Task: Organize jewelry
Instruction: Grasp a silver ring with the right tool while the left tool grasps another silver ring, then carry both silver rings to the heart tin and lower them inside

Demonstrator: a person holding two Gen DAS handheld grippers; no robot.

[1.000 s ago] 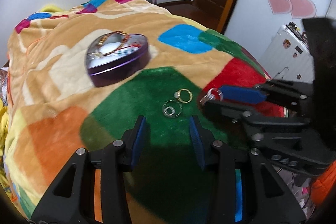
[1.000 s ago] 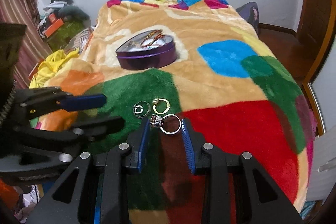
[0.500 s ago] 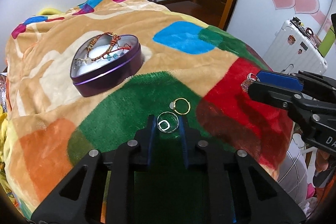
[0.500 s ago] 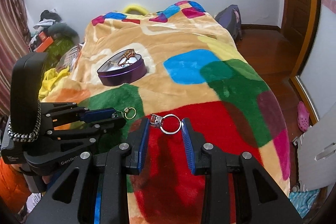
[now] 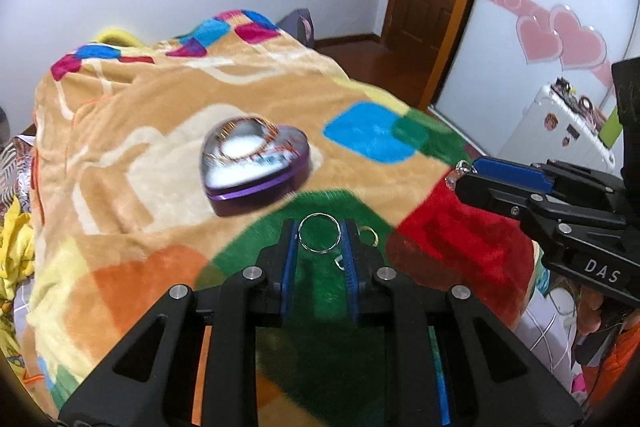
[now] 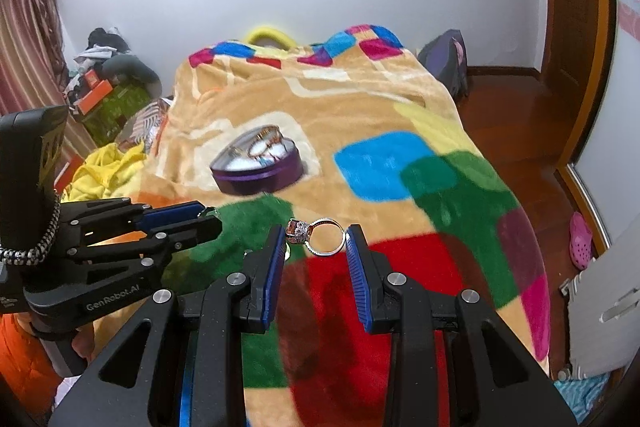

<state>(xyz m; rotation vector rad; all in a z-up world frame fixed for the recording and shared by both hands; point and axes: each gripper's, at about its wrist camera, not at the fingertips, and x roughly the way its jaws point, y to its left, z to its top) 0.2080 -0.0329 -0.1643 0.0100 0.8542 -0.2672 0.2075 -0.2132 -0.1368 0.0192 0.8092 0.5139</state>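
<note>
Plain silver ring (image 5: 319, 231): upright, pinched edge-on between left hand-held gripper (image 5: 319, 247) pads, off bed.
Stone ring (image 6: 320, 235): silver band, jewelled cluster at its left, clamped between right hand-held gripper (image 6: 315, 247) pads, above blanket.
Gold ring (image 5: 369, 234): lying on green patch, partly hidden behind left gripper's finger.
Heart tin (image 5: 256, 163): purple, open, white lining, beaded bracelets inside, resting on tan blanket area.

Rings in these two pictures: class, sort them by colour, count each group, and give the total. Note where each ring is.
Silver rings: 2, a plain one in the left tool, a jewelled one in the right tool
Gold rings: 1, on the blanket
Total: 3
</note>
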